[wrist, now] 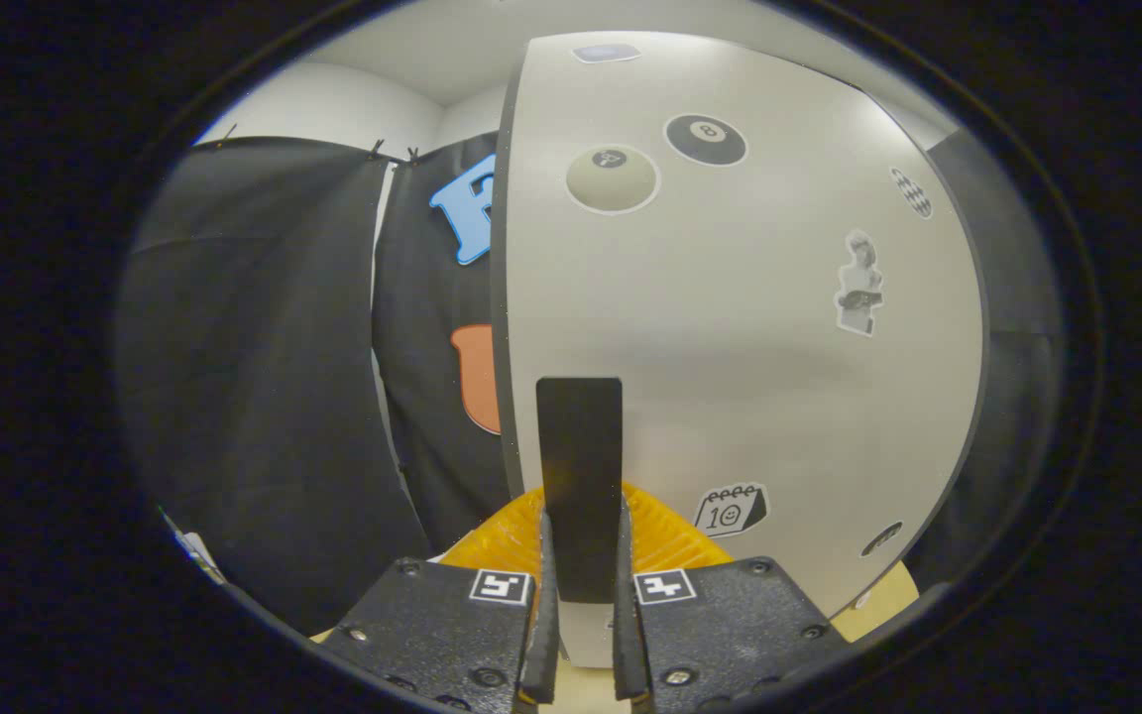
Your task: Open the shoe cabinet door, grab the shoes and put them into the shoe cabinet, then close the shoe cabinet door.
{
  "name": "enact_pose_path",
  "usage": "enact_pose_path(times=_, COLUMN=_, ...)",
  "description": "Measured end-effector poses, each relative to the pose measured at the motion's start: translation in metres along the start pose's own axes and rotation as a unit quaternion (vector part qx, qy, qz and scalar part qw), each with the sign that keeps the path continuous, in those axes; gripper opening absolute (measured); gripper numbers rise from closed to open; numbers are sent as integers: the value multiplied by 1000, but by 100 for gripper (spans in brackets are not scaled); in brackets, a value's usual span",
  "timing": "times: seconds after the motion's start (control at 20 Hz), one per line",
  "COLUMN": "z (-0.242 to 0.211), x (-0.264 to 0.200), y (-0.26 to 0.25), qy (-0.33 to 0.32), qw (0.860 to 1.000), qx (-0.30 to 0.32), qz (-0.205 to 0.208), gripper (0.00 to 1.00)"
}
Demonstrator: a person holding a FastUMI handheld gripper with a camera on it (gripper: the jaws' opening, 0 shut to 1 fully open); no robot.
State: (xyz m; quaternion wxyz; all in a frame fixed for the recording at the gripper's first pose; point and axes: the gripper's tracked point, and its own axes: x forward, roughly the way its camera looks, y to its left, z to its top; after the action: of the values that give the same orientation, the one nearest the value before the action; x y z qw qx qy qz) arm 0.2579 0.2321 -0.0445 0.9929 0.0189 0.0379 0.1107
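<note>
The gripper [581, 555] is seen at the bottom centre of the frame, its fingers [543, 595] drawn close together and clamped on the dark vertical handle [579, 476] of the shoe cabinet door [730, 327]. The handle runs up between the two fingers and ends just above them; both fingers appear pressed against its sides, which gives the pull needed to swing the panel.

The door fills the centre and right of the frame as a pale grey panel with a dark edge. Its left edge is seen against the black booth cloth [254, 377], so the panel is judged to stand at an angle to the cabinet body; whether it is being opened or closed cannot be told from this view.

Stickers are noted on the door face: an eight-ball [706, 139] and a pale ball [612, 178] in the upper centre, a small figure [860, 283] at right, and a calendar sticker [731, 511] low, just right of the handle.

The cabinet interior is hidden behind the panel. Step in hand is judged to be door handling by the handle; a firm grip is kept so the narrow handle does not slip.
</note>
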Motion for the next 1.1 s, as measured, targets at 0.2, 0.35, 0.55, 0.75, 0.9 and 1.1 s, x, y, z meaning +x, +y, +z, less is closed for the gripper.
enact_pose_path(times=0.2, z=-6, x=-43, y=-6, qy=0, qw=1000, qx=-5, qz=10, gripper=25)
enact_pose_path(times=0.35, z=-10, x=-70, y=-9, qy=0, qw=1000, qx=-3, qz=13, gripper=24)
enact_pose_path(times=0.55, z=-14, x=-104, y=-17, qy=-2, qw=1000, qx=-2, qz=11, gripper=24)
enact_pose_path(times=0.75, z=-16, x=-134, y=-26, qy=-3, qw=1000, qx=1, qz=11, gripper=24)
enact_pose_path(times=0.9, z=-18, x=-152, y=-33, qy=-1, qw=1000, qx=7, qz=13, gripper=23)
enact_pose_path(times=1.1, z=-20, x=-176, y=-45, qy=-3, qw=1000, qx=8, qz=12, gripper=23)
